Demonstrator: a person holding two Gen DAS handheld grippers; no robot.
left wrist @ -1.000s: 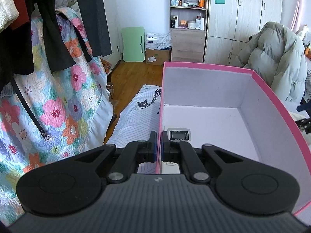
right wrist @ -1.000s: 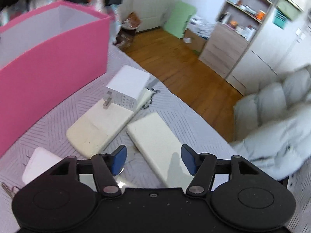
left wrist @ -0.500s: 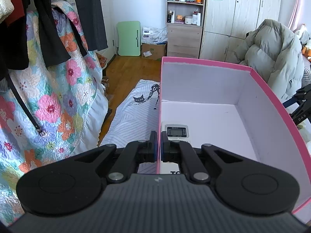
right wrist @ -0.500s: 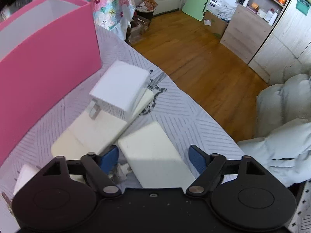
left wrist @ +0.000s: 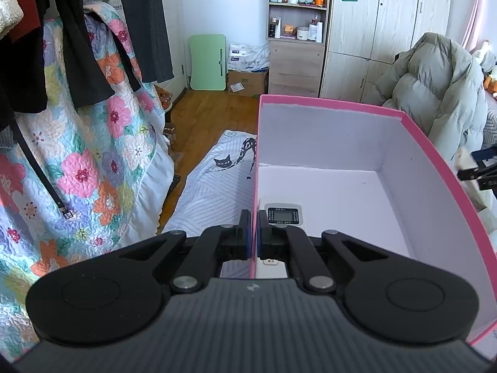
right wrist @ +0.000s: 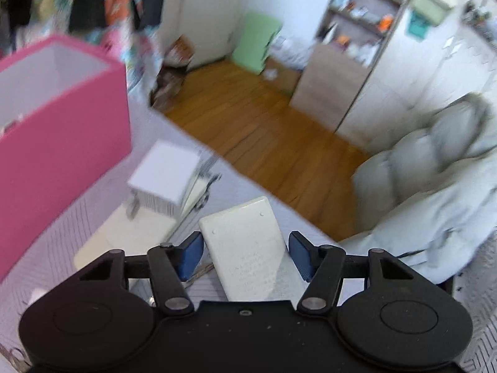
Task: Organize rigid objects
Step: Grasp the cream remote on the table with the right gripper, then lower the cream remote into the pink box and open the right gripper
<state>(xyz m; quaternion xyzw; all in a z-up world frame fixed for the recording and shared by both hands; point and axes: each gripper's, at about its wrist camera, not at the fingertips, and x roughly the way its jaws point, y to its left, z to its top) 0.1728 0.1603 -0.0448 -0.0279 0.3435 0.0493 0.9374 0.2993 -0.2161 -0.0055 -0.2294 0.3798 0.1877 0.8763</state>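
Pink card box (left wrist: 435,161), white inside, rigid, rectangular, open-topped: my left gripper (left wrist: 252,233) has its jaws pinched shut on the box's left wall, steadying it. One item lies on the box floor, a white remote (left wrist: 284,216) with a small grey display, flat against that same wall.

Right gripper (right wrist: 245,255): jaws wide apart, holding nothing, straddling a white rectangular block (right wrist: 245,245) of matte, hard plastic with rounded corners and faint moulded lettering. The blue pads stand clear of both long edges.

Also on the grey-striped bed cover (right wrist: 93,205), beside the box:
- a cream flat slab (right wrist: 124,236), smooth, rounded;
- a white square charger (right wrist: 164,174) with metal prongs, resting on the slab, blurred.

Step in hand, as I judge it: grasping the white block for transfer into the box. Next move calls for closing the jaws squarely on the long sides, lifting, then carrying it left over the pink rim.
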